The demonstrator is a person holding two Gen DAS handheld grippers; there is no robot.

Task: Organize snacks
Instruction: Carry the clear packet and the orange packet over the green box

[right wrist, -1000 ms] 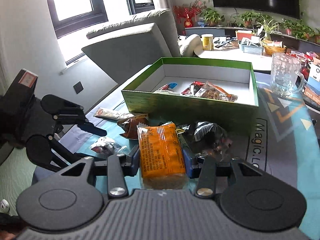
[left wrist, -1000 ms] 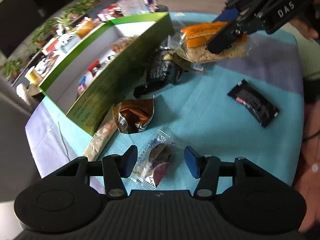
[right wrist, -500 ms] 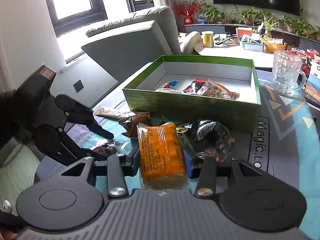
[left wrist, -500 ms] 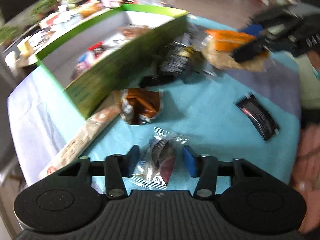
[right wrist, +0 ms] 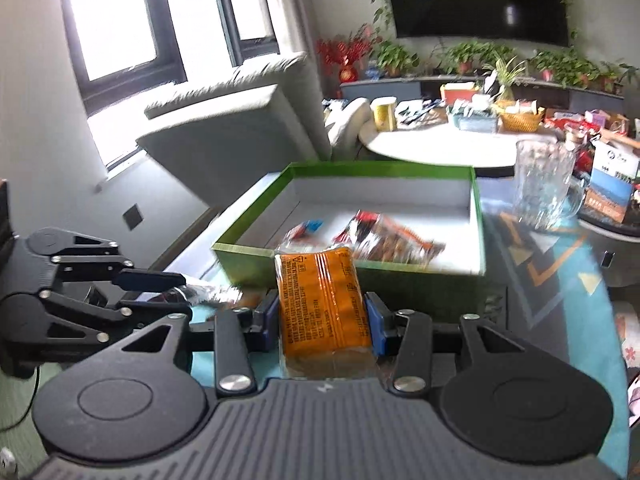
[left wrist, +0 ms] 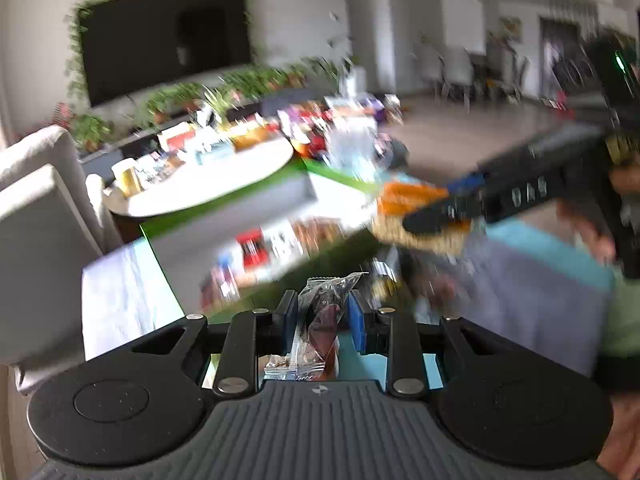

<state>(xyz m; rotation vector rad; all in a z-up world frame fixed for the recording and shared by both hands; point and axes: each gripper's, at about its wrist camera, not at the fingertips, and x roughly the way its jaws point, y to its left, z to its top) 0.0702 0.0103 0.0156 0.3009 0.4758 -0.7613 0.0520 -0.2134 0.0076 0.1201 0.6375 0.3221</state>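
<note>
My left gripper (left wrist: 323, 322) is shut on a small clear-wrapped dark snack (left wrist: 320, 320), lifted and aimed at the green box (left wrist: 224, 216), which holds several snacks. My right gripper (right wrist: 322, 318) is shut on an orange cracker pack (right wrist: 322, 300), held just in front of the box's near wall (right wrist: 360, 280). The right gripper also shows in the left wrist view (left wrist: 500, 196) with the orange pack (left wrist: 412, 196) near the box's right end. The left gripper shows at the left of the right wrist view (right wrist: 160, 292), holding its wrapper. The left view is motion-blurred.
A glass mug (right wrist: 540, 184) stands right of the box. A round white table (right wrist: 440, 144) with clutter lies behind it, and a grey armchair (right wrist: 240, 120) to the left. The teal tablecloth (left wrist: 552, 248) runs under both grippers.
My left gripper closed on the clear-wrapped snack, lifted it off the cloth and tilted up towards the box. My right gripper carried the orange pack up and nearer the box.
</note>
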